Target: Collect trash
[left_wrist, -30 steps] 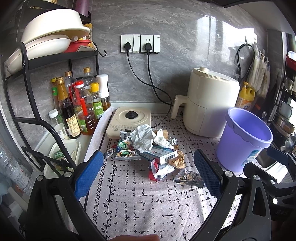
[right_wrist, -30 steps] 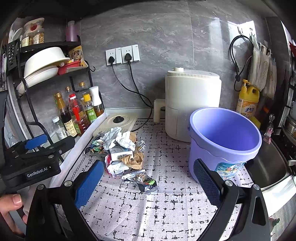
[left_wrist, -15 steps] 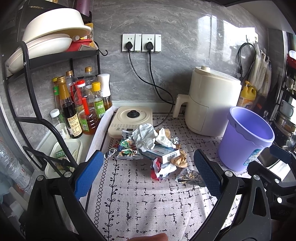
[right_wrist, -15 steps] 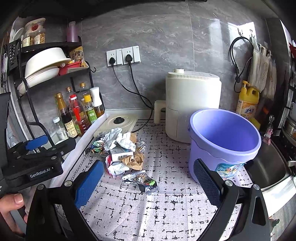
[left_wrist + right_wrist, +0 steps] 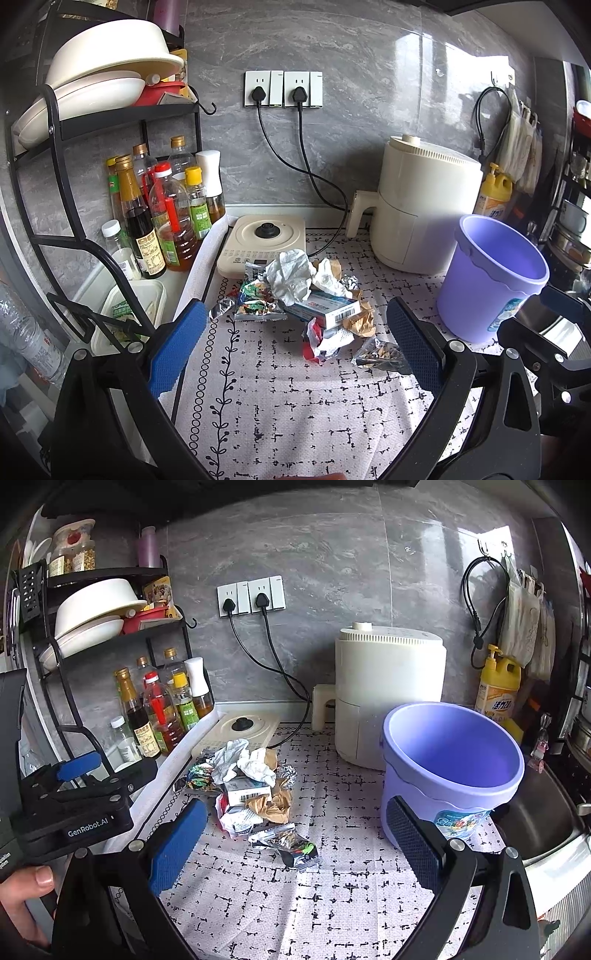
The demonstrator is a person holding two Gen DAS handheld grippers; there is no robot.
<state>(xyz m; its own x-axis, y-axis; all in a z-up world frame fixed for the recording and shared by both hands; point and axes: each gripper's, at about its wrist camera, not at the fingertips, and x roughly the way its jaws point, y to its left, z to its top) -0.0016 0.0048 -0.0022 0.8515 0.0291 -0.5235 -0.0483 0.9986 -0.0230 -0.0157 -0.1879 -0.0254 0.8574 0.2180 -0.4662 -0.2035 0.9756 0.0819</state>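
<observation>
A heap of trash (image 5: 306, 295) lies on the patterned mat: crumpled white paper (image 5: 290, 275), a small barcoded box (image 5: 327, 308), brown paper, foil and snack wrappers. It also shows in the right wrist view (image 5: 251, 779). A shiny wrapper (image 5: 286, 843) lies nearest the front. An empty purple bucket (image 5: 491, 273) stands right of the heap, also in the right wrist view (image 5: 450, 764). My left gripper (image 5: 295, 347) is open and empty, just short of the heap. My right gripper (image 5: 291, 842) is open and empty, its jaws either side of the shiny wrapper in view.
A white air fryer (image 5: 421, 210) stands behind the bucket. A cream hotplate (image 5: 264, 247) sits behind the heap, its cables running to wall sockets. A black rack (image 5: 110, 192) with bottles and dishes is at left. A sink (image 5: 543, 823) is at right.
Both views have shifted slightly; the heap and bucket sit a little lower and nearer in the frames. Both grippers stay open. Nothing has been picked up.
</observation>
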